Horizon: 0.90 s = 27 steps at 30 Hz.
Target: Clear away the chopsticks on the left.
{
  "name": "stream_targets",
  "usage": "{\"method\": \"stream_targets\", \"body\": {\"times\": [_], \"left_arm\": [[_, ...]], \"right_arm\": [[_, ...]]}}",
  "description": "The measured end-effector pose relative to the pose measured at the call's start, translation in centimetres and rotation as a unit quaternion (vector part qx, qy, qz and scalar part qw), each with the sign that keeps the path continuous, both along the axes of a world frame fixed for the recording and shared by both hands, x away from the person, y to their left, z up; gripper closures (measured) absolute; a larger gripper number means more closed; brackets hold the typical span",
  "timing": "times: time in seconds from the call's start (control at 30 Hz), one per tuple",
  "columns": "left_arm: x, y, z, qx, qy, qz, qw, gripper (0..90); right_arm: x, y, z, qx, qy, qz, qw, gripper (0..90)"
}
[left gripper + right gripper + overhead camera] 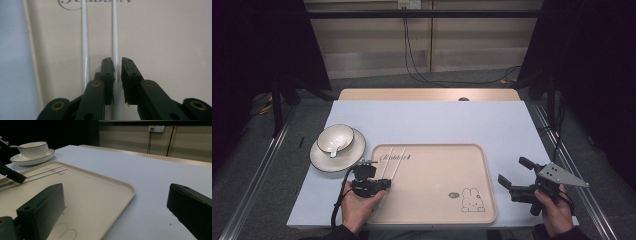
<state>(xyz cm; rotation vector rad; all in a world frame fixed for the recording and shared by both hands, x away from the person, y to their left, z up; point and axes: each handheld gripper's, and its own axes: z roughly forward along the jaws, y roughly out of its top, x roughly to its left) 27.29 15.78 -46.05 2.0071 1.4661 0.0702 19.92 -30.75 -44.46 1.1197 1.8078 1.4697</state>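
Note:
Two white chopsticks (393,162) lie side by side along the left part of a beige tray (486,172), below its printed lettering. My left gripper (387,183) is low over their near ends. In the left gripper view its jaws (117,61) stand a narrow gap apart astride the right chopstick (115,37); the left pad lies against it and the right pad stands just off it. The other chopstick (85,40) lies free to the left. My right gripper (513,171) hovers wide open and empty beside the tray's right rim (130,188).
A white bowl (335,136) with a spoon (332,149) in it stands on a saucer (357,150) left of the tray, on the pale blue tabletop (437,120). A rabbit drawing (472,200) marks the tray's near right corner. Cables hang behind the table.

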Motion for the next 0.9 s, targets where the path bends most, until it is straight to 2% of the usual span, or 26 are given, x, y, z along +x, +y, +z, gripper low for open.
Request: {"method": "stream_targets", "body": {"times": [0.1,0.13,0.23,0.3,0.33,0.37,0.43,0.5,0.57,0.6,0.63,0.7,0.73,0.83,0.9], "left_arm": [[0.0,0.0,0.0,-0.007,-0.003,-0.009,0.9999,77.5],[0.0,0.1,0.1,-0.01,-0.009,-0.025,0.9996,73.6],[-0.2,0.3,0.5,-0.022,-0.034,-0.046,0.9981,64.4],[-0.4,0.6,0.9,-0.033,-0.057,-0.062,0.9959,55.9],[-0.6,0.7,1.1,-0.033,-0.076,-0.066,0.9944,51.5],[-0.8,1.0,1.3,-0.036,-0.093,-0.078,0.992,46.5],[-1.2,1.6,1.8,-0.054,-0.127,-0.086,0.9867,37.8],[-1.7,2.2,2.2,-0.049,-0.173,-0.093,0.9792,28.2],[-2.3,3.1,2.6,-0.039,-0.211,-0.097,0.9719,18.9],[-2.5,3.7,2.6,-0.043,-0.229,-0.109,0.9664,14.6],[-2.6,4.3,2.6,-0.056,-0.237,-0.111,0.9635,10.9],[-3.0,5.5,2.7,-0.064,-0.256,-0.11,0.9583,7.8],[-3.2,6.2,2.7,-0.067,-0.263,-0.107,0.9566,5.4],[-3.6,8.2,2.7,-0.074,-0.263,-0.091,0.9577,2.5],[-3.8,9.9,2.7,-0.094,-0.269,-0.082,0.9549,1.9]], "right_arm": [[0.0,0.0,0.0,0.0,-0.001,-0.001,1.0,1.2],[0.0,0.0,0.0,0.001,-0.001,-0.001,1.0,1.2],[0.0,0.0,0.0,0.002,0.0,-0.001,1.0,1.2],[0.0,0.0,0.0,0.002,0.0,-0.001,1.0,1.2],[0.0,0.0,0.0,0.002,0.001,0.0,1.0,1.2],[0.0,0.0,0.0,0.002,0.0,0.0,1.0,1.2],[0.0,0.0,0.0,0.002,0.0,0.0,1.0,1.2],[0.0,0.0,0.0,0.002,0.0,-0.001,1.0,1.2],[0.0,0.0,0.0,0.001,-0.002,-0.001,1.0,1.2],[-0.1,0.0,0.0,0.002,-0.001,-0.001,1.0,1.2],[0.0,-0.1,0.0,0.002,-0.001,-0.001,1.0,1.2],[0.0,-0.1,0.0,0.001,-0.003,-0.002,1.0,1.2],[0.0,0.0,0.0,0.001,-0.002,-0.003,1.0,1.2],[-0.1,0.0,0.1,0.001,-0.004,0.0,1.0,1.2],[-0.1,-0.1,0.1,0.001,-0.003,-0.004,1.0,1.2]]}}
